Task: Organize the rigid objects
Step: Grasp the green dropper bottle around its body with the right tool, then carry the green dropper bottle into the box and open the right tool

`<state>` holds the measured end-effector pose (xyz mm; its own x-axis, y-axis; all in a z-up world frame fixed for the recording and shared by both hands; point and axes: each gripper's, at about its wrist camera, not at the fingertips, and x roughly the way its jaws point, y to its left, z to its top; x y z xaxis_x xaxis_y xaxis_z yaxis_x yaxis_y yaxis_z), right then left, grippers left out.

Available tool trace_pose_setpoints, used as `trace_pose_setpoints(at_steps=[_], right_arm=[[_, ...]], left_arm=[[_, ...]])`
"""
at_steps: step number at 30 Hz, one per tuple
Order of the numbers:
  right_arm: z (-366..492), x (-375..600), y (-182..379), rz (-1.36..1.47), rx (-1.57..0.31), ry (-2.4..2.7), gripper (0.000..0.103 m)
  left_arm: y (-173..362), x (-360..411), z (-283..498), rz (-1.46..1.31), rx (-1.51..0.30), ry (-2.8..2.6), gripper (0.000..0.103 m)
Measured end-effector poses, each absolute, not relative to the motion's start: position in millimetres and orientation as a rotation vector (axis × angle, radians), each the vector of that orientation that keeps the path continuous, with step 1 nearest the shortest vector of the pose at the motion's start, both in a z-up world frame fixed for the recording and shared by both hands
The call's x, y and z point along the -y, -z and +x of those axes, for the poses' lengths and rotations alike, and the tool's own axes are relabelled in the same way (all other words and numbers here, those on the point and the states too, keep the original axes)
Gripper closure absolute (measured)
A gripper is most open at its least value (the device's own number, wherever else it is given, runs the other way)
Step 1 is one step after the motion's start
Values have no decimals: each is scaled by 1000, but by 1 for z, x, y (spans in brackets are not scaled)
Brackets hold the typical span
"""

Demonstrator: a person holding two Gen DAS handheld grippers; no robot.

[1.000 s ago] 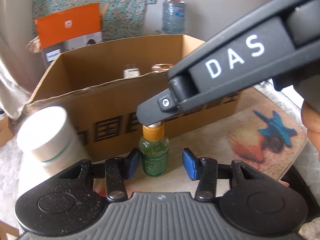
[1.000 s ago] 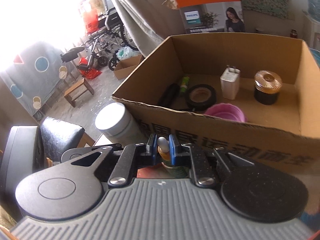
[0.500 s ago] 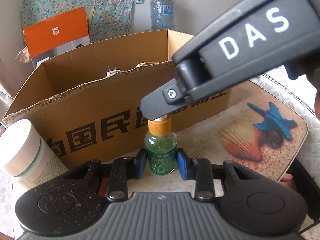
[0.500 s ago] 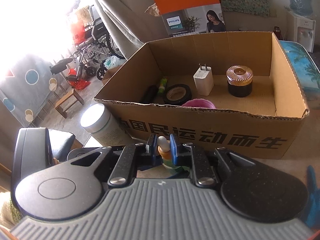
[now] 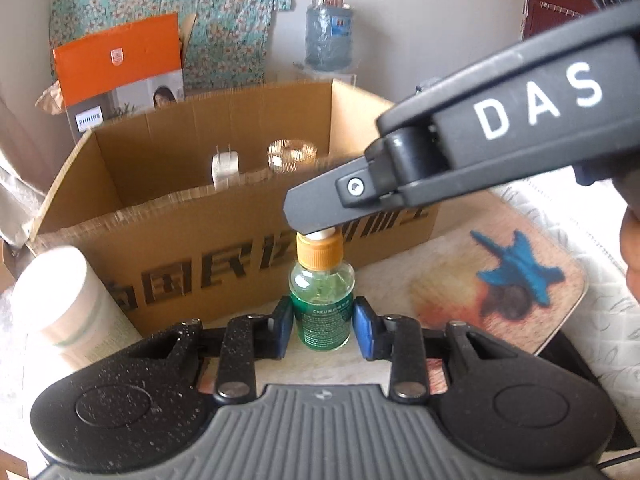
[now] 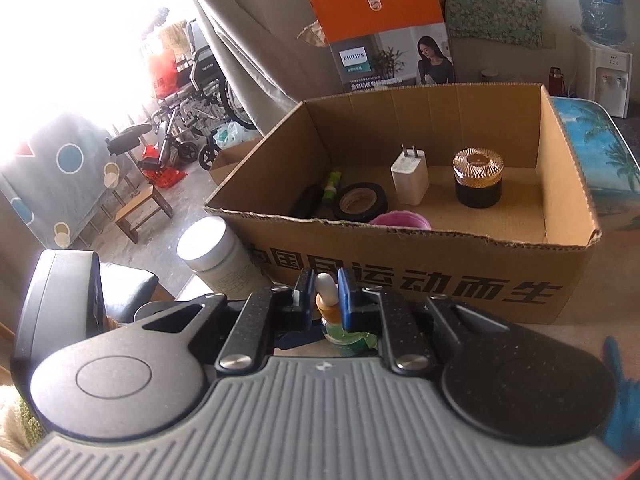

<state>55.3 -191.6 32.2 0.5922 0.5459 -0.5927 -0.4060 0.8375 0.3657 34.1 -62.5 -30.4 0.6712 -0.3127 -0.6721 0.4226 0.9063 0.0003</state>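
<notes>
A small green bottle [image 5: 322, 312] with an orange cap and white dropper tip stands upright in front of the cardboard box [image 5: 200, 256]. My left gripper [image 5: 323, 330] is shut on the bottle's body, a blue pad against each side. From the upper right, my right gripper [image 5: 316, 228] reaches over the bottle and hides most of the tip. In the right wrist view the right gripper [image 6: 323, 296] is shut on the bottle's [image 6: 327, 314] white tip. The box [image 6: 440, 276] lies just beyond.
Inside the box are a white charger [image 6: 410, 178], a gold-lidded dark jar [image 6: 478, 178], a black tape roll [image 6: 362, 202] and a pink item [image 6: 400, 222]. A white jar [image 5: 60, 292] stands left of the box. An orange carton [image 6: 380, 24] stands behind.
The left pads, apart a second ago, have closed onto the bottle's body. The right gripper stayed shut on the tip. Both grippers have shifted a little, and the box looks farther off.
</notes>
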Motion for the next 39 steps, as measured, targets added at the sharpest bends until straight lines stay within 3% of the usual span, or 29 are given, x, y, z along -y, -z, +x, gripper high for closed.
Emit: trace_pose_setpoints(at_steps=[9, 16, 27, 39], right_arm=[[43, 206, -121, 181, -562, -634, 92], [88, 216, -152, 134, -513, -626, 92], [206, 250, -93, 142, -702, -536, 92], [255, 282, -38, 149, -814, -471, 92]], left_arm=[[-52, 59, 36, 95, -586, 427, 70], [-73, 71, 89, 34, -604, 425, 70], [-20, 110, 204, -99, -875, 452, 70], [16, 143, 248, -136, -1070, 415, 69]])
